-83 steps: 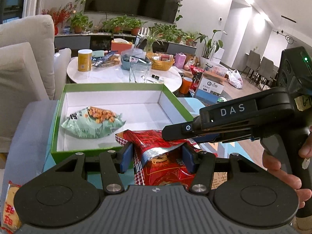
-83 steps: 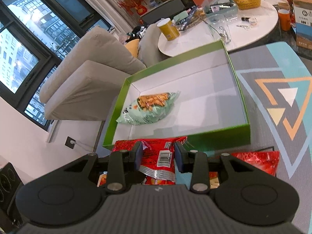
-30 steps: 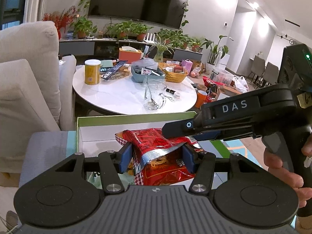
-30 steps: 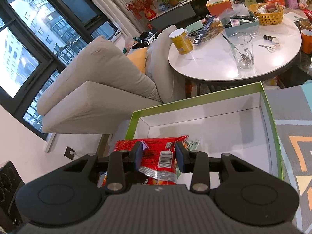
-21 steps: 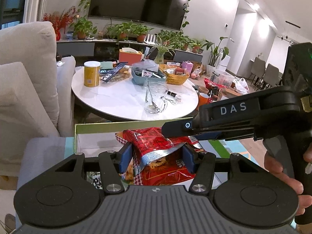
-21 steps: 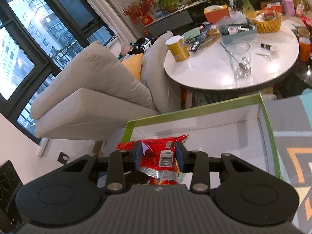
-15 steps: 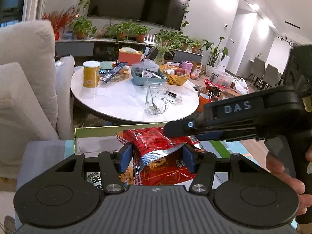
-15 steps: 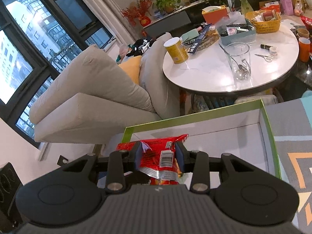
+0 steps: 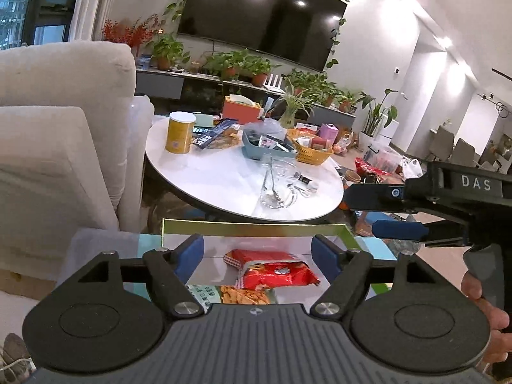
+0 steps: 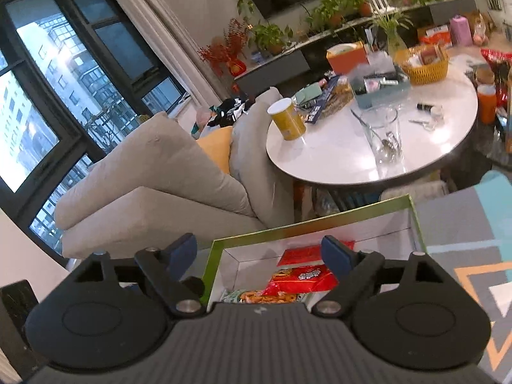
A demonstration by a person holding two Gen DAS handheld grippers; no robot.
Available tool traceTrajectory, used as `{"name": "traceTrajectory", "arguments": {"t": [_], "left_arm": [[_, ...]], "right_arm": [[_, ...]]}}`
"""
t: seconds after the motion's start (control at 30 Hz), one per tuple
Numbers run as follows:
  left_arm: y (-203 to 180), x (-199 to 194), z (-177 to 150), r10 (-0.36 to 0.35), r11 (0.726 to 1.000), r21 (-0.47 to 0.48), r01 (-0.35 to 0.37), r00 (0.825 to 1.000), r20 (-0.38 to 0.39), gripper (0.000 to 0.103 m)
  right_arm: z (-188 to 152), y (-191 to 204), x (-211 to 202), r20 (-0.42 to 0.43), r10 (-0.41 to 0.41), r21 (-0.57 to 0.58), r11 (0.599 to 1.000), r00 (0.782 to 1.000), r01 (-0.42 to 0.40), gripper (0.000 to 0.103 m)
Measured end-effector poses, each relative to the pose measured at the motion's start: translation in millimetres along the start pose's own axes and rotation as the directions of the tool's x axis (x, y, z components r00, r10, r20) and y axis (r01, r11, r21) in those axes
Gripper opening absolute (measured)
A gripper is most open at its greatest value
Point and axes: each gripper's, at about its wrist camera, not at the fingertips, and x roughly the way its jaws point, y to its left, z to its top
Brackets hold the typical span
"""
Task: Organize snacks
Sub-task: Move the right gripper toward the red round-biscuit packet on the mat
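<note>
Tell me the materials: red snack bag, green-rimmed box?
Red snack bag: looks like glossy plastic or foil film; it shines, crinkles, and has a silvery inner edge.
Green-rimmed box: likely cardboard, with thin flat walls, a matte white inside and a green edge.

The right gripper (image 10: pixel 258 251) is hanging spread wide above the green-rimmed white cardboard box (image 10: pixel 320 221), where a red foil snack bag (image 10: pixel 304 276) is lying.

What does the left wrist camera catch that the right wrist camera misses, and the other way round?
Only the left wrist view shows the right gripper, open, and the big dark TV. Only the right wrist view shows the tall windows and a yellow cushion. Both show the open left gripper, the red snack bag lying in the green-rimmed box, and the round white table.
</note>
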Motion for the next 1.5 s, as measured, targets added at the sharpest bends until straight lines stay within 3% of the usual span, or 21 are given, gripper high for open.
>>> {"name": "traceTrajectory", "arguments": {"t": [0.4, 0.6, 0.97, 1.17, 1.5], "left_arm": [[-25.8, -34.1, -13.0, -0.067, 0.998, 0.011, 0.068, 0.997, -0.027, 0.072], [-47.3, -41.3, -30.2, -0.101, 0.994, 0.034, 0.103, 0.993, -0.06, 0.072], [-70.2, -22.9, -68.0, -0.153, 0.988, -0.036, 0.149, 0.973, -0.173, 0.072], [-81.2, -6.8, -90.7, -0.142, 0.989, -0.061, 0.132, 0.965, -0.222, 0.072], [-101.3, 17.6, -117.0, -0.139, 0.989, -0.083, 0.119, 0.94, -0.313, 0.072]], "right_arm": [[-11.2, -5.4, -38.8, 0.016, -0.019, -0.017, 1.0, 1.0, 0.019, 0.094], [-22.5, -23.3, -65.5, 0.029, -0.048, 0.028, 0.998, 0.998, 0.047, 0.095], [-74.3, -63.3, -102.8, 0.004, -0.118, 0.07, 0.991, 0.993, 0.117, 0.096], [-113.7, -77.2, -103.3, -0.047, -0.149, 0.057, 0.987, 0.988, 0.151, 0.096], [-150.4, -82.6, -99.2, -0.091, -0.131, 0.015, 0.991, 0.987, 0.133, 0.096]]}}
